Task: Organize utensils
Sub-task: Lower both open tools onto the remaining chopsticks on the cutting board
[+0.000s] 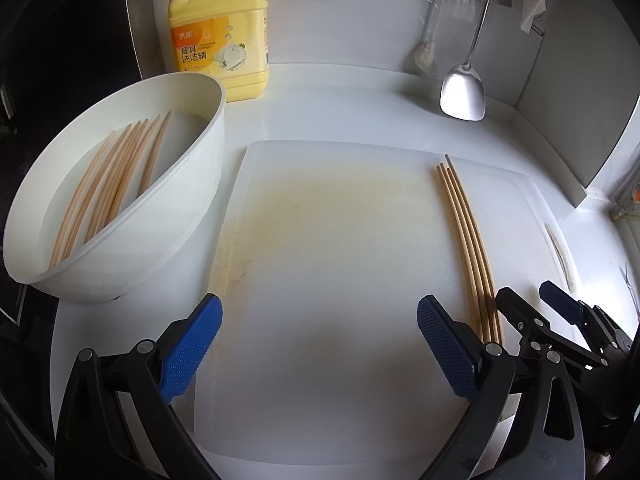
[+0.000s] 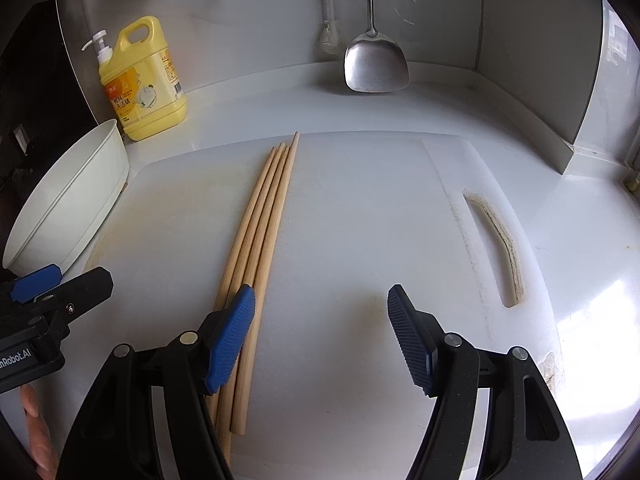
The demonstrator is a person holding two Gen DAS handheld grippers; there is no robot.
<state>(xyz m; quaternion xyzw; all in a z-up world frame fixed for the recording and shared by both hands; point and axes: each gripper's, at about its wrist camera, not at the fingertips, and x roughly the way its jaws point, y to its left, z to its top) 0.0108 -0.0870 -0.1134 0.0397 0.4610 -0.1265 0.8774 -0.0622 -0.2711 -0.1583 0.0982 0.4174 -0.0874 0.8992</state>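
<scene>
1. On the counter, the white cutting board lies in front of me, and four loose chopsticks lie on it side by side, tips pointing away. To its left the white tub leans over with more chopsticks inside; I count about seven, though they overlap and I can't be sure.
2. My right gripper hangs low over the board with its jaws apart and nothing between them; its left pad sits over the near ends of the four sticks. My left gripper is also spread wide and empty, just left of those sticks.
3. I judge the step to be gathering the four sticks for the tub. To do it well I'd shift the right gripper leftward so the whole bundle lies between the pads, close near the thick ends, and keep the sticks parallel.
4. Behind stand one yellow detergent jug, one steel spatula and one dish brush.
</scene>
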